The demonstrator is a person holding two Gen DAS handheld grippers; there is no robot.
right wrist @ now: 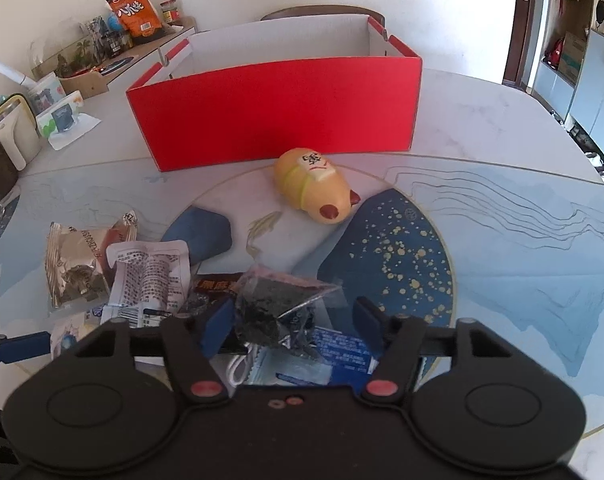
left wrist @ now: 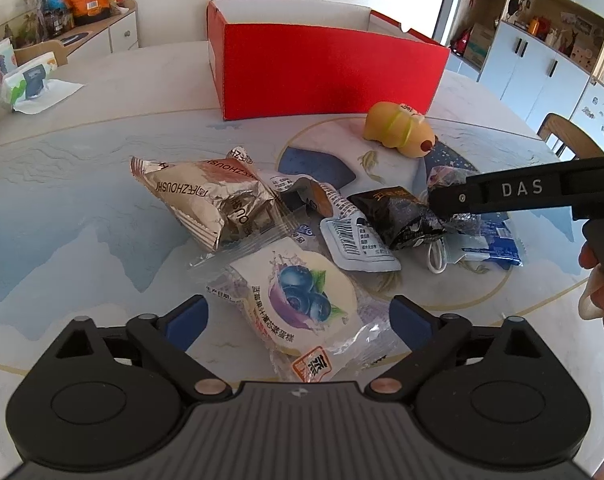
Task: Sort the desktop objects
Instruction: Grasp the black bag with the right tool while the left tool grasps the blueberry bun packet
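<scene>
Lying between the right tool's prongs — perhaps touching one — a dark packet.

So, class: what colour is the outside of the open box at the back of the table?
Red outside, white inside. The box shows best in the right wrist view.

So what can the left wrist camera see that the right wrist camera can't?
Only the left: the whole blueberry cake between the open left gripper, plus the right gripper's arm from the side.

Only the right: the box's white inside and the right gripper astride a clear dark packet, not pinching it.

Both: red box, yellow toy, gold packet.
</scene>
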